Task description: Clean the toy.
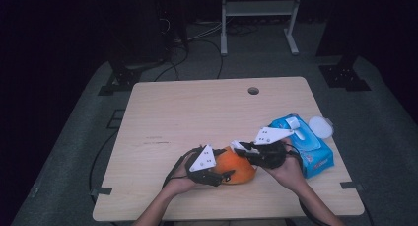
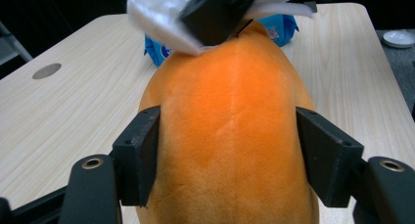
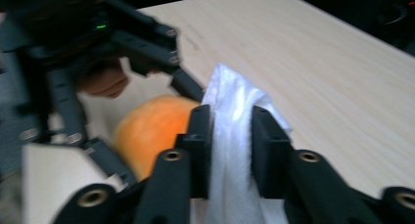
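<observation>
Between the left gripper's (image 2: 227, 155) jaws, an orange plush ball (image 2: 227, 131) is clamped; a white wipe (image 3: 235, 136) is pinched by the right gripper's (image 3: 230, 145) jaws.

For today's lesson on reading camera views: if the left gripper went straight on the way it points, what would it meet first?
The left gripper already has the orange plush between its jaws. Straight on, it would probably meet the right gripper and its white wipe at the plush's far end, then the blue wipe pack; depth is unclear.

No legible txt anywhere; print on blue wipes pack (image 1: 308, 143) too small/blurred to read.
</observation>
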Motion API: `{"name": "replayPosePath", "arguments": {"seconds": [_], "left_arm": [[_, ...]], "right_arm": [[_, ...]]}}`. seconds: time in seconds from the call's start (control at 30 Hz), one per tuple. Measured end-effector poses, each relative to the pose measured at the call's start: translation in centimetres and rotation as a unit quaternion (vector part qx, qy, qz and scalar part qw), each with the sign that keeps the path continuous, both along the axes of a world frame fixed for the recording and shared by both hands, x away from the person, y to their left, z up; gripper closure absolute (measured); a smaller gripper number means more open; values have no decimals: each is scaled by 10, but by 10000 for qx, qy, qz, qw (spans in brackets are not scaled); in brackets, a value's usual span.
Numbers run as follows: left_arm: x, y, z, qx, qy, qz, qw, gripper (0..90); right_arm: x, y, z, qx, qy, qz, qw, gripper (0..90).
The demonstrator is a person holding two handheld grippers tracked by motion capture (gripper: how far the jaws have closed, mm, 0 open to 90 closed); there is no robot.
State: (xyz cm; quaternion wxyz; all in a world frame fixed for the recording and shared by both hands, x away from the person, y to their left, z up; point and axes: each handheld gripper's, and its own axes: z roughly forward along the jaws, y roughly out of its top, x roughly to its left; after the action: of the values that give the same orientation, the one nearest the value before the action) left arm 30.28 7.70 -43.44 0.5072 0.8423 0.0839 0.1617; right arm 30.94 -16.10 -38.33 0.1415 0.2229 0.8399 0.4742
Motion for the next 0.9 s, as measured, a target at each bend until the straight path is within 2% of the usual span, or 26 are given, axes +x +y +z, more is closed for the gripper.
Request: {"name": "replayPosePath", "arguments": {"seconds": [0.23, 0.33, 0.5, 0.57, 0.63, 0.7, 0.8, 0.9], "left_arm": [[-3, -1, -1, 33, -34, -58, 10000, 288], [-2, 1, -1, 4, 15, -39, 10000, 283], [-3, -1, -2, -16, -8, -67, 10000, 277], [-3, 0, -2, -16, -10, -69, 10000, 276], [-3, 0, -2, -16, -9, -67, 10000, 276], [-3, -1, -2, -17, -13, -63, 10000, 275], [-4, -2, -1, 8, -55, -84, 9999, 275], [-4, -2, -1, 11, -65, -84, 9999, 276]], "right_arm": [[-13, -9, 3, -157, 269, 494, 9983, 610], [-13, -14, 4, -177, 496, 691, 9962, 594], [-8, -20, 4, 5, 745, 711, 9947, 620], [-7, -22, 6, 108, 753, 623, 9952, 640], [-8, -24, 9, 143, 627, 476, 9968, 743], [-9, -26, 13, 130, 511, 313, 9981, 798], [-8, -24, 15, 104, 390, 105, 9991, 821], [-9, -18, 17, 99, 136, -38, 9999, 828]]}}
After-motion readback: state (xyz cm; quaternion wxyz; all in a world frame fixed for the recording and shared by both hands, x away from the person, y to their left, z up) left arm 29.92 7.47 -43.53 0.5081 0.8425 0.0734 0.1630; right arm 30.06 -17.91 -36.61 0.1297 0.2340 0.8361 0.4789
